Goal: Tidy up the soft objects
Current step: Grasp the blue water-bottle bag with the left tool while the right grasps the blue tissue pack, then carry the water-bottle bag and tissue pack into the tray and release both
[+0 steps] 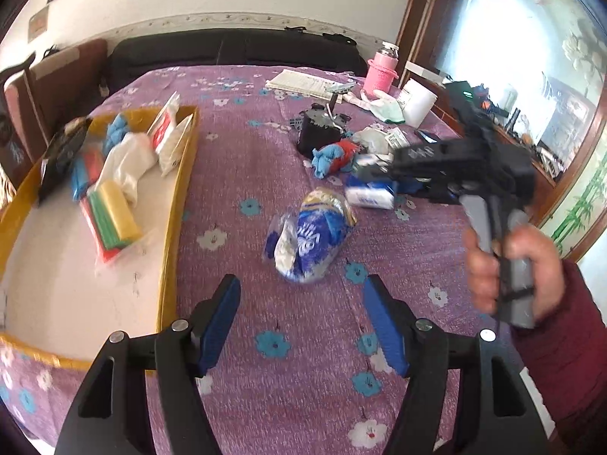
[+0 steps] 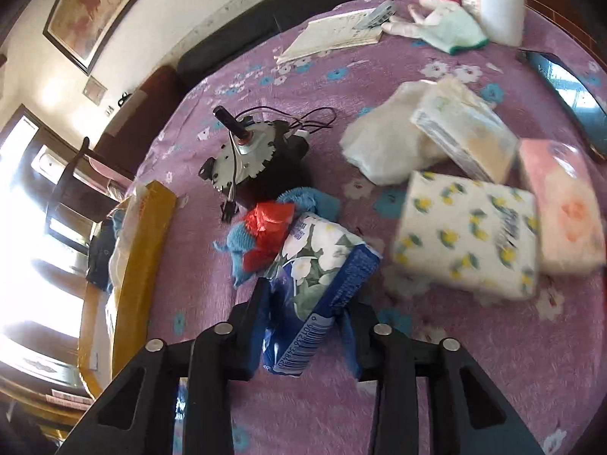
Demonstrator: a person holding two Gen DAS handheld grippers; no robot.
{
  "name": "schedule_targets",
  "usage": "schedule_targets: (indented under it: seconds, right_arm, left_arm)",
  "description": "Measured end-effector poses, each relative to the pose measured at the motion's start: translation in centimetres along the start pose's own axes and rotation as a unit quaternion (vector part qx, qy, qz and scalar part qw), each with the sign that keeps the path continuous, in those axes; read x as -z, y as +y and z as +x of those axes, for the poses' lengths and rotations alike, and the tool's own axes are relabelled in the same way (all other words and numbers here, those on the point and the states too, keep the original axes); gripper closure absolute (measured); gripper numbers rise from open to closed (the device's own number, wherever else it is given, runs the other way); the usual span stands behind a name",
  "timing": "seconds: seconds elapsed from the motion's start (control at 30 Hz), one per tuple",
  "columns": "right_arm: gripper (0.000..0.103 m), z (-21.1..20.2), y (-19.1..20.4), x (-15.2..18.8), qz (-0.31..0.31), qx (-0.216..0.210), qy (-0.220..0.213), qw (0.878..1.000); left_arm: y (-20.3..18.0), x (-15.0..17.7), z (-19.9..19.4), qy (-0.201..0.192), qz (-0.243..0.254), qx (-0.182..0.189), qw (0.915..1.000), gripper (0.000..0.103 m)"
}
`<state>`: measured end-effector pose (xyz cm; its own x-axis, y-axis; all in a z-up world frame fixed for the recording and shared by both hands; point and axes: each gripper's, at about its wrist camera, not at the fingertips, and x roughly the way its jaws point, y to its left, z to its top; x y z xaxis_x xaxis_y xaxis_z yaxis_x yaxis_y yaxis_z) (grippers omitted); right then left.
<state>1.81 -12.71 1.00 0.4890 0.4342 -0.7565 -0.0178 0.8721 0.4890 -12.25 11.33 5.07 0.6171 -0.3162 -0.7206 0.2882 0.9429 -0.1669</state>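
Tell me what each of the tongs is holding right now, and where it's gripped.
Right tongs clamp the blue floral tissue pack at its barcode end. Left tongs are open, holding nothing.

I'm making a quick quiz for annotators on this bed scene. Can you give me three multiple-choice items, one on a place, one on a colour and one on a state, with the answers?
1. Where does the blue and white crinkled bag lie?
A. in the tray
B. on the purple cover, ahead of the left tool
C. on the notebook

2. What colour is the tray's rim?
A. yellow
B. green
C. black

3. How does the right tool stand?
A. wide open over bare cover
B. closed on the pink bottle
C. closed on a floral tissue pack

Answers:
1 B: the bag sits on the cover, beyond the open left tool, outside the tray.
2 A: the rim around the white inside is yellow.
3 C: the tissue pack is pinched between the tool's blue pads.
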Motion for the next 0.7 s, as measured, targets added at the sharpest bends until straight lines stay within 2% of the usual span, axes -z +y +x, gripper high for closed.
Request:
schedule_targets:
  seconds: [0.17, 0.4, 0.5, 0.53, 0.57, 0.67, 0.7]
  right_arm:
    - [0.07, -2.5, -2.1, 2.2, -0.002, -0.01, 0.007, 1.0]
    - [0.07, -5.1, -4.2, 4.1, -0.007, 0.0, 0.002, 1.0]
    - [0.069, -5.5, -4.3, 4.5, -0.01, -0.004, 0.003, 1.0]
    - [0.069, -5.6, -4.1, 4.6, -0.014, -0.005, 0.003, 1.0]
    - [0.069, -5.8, -3.9, 4.7, -0.02, -0.007, 0.002, 1.0]
    - [0.07, -6.2, -3.1, 4.9, -0.032, -0.018, -0.001, 0.999]
    - [0.074, -6.5, -2.7, 4.9, -0.033, -0.023, -0.002, 0.999]
  left_arm:
    - [-1.9, -2.3, 3.1, 0.018, 0.068, -0.019, 0.9974, 0.03]
    - [-3.1, -4.5, 10.5, 0.092, 0.115, -0.055, 0.9875, 0.03]
    - [-2.4, -4.4, 10.9, 0.097, 0.09, -0.037, 0.9905, 0.032]
    - [-2.2, -4.4, 10.6, 0.091, 0.084, -0.036, 0.9917, 0.052]
    - [-1.9, -4.5, 10.3, 0.087, 0.074, -0.03, 0.993, 0.057]
    - [-0.7, -4.5, 8.7, 0.063, 0.033, 0.0, 0.9975, 0.057]
    - [-0.1, -4.5, 7.6, 0.05, 0.018, 0.008, 0.9985, 0.057]
